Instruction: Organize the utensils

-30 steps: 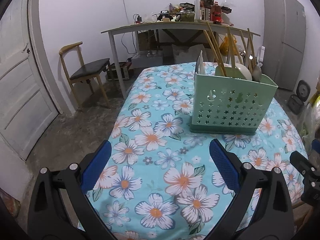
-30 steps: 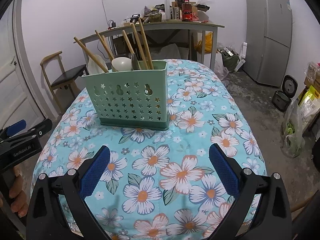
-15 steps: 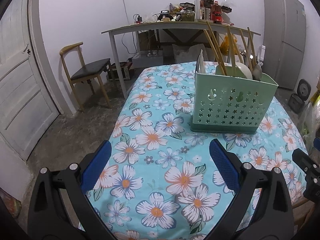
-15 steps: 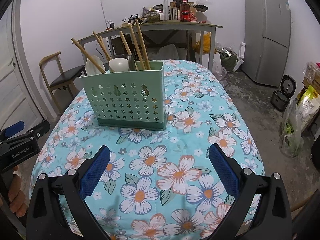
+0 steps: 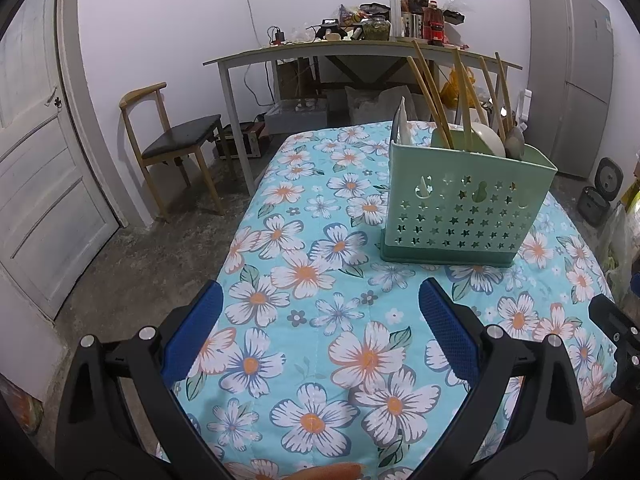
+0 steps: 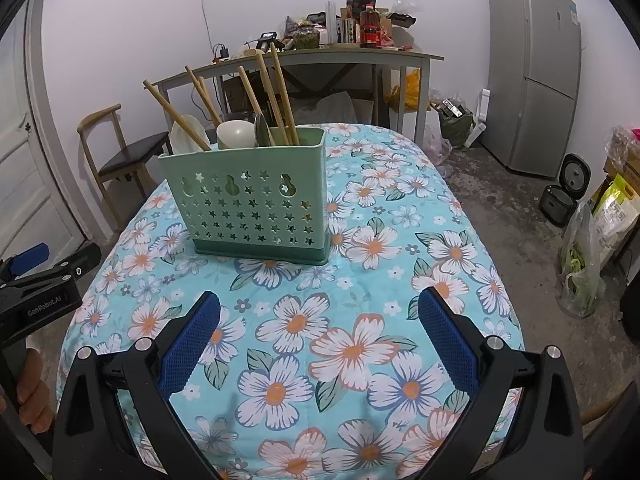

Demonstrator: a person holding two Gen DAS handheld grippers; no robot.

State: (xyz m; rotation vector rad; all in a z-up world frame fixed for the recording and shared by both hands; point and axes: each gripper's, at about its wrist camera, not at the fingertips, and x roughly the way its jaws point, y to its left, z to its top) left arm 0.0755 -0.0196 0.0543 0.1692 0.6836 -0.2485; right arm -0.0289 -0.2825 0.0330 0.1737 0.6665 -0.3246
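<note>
left claw (image 5: 320, 320) gaped empty, caddy ahead and to its right | green utensil caddy (image 6: 248, 204) stood upright mid-tabletop (image 6: 420, 240), chopsticks (image 6: 276, 96) and spoons leaning inside | right claw (image 6: 318, 322) gaped empty, caddy ahead, slightly left, looking nearer mine

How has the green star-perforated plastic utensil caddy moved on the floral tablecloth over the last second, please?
No. The green star-perforated plastic utensil caddy sits on the same flowers of the floral tablecloth; its small shift in both views comes from the cameras moving.
</note>
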